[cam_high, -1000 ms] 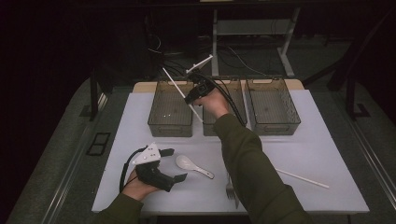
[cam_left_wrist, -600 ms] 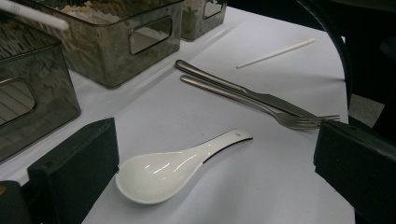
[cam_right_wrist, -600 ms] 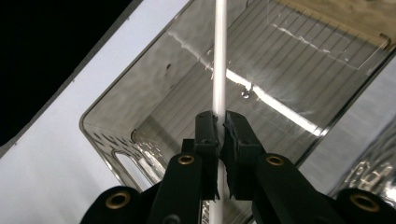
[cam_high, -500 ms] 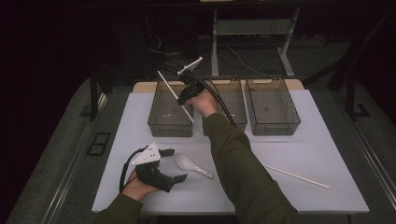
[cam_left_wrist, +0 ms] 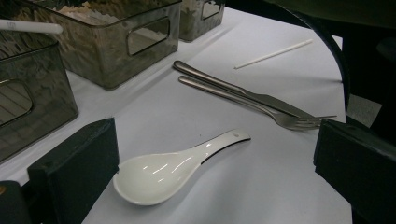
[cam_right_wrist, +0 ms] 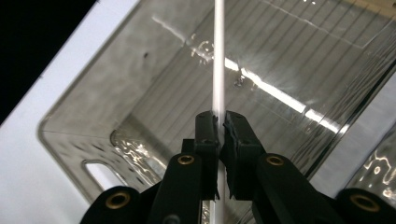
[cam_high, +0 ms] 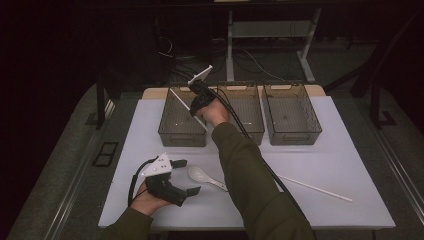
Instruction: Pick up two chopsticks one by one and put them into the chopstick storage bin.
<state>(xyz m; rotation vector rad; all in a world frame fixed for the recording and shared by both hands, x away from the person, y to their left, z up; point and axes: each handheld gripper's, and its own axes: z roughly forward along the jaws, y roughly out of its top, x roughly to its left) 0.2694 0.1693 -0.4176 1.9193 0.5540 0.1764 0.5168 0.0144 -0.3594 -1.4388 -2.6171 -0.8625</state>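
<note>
A: What is held by the right tool (cam_right_wrist: 219,122)?

B: A thin white stick (cam_right_wrist: 218,56) is clamped between its two black jaws, which are pressed against it from both sides. In the right gripper view the stick is seen running straight up from the jaws, over the open inside of a smoky clear bin (cam_right_wrist: 116,98).

A: Where is that placed on the counter (cam_high: 150,125)?

B: In the high view the right tool (cam_high: 199,102) is seen above the left bin (cam_high: 181,131) of a row of three. The stick (cam_high: 186,104) is tilted there, with its upper end over the bin's far rim. The middle bin (cam_high: 246,107) and the right bin (cam_high: 292,112) are set just beside it.

A: And the left tool (cam_high: 182,176)?

B: It is held low over the near left part of the counter, with its jaws spread wide and nothing gripped. A white ceramic spoon (cam_left_wrist: 168,169) is seen lying on the counter between the jaws in the left gripper view, untouched by either.

A: What else is laid out?

B: A metal fork (cam_left_wrist: 261,103) and a metal knife (cam_left_wrist: 233,88) lie side by side beyond the spoon. A second white stick (cam_high: 315,188) lies flat at the near right, well apart from the bins.
</note>
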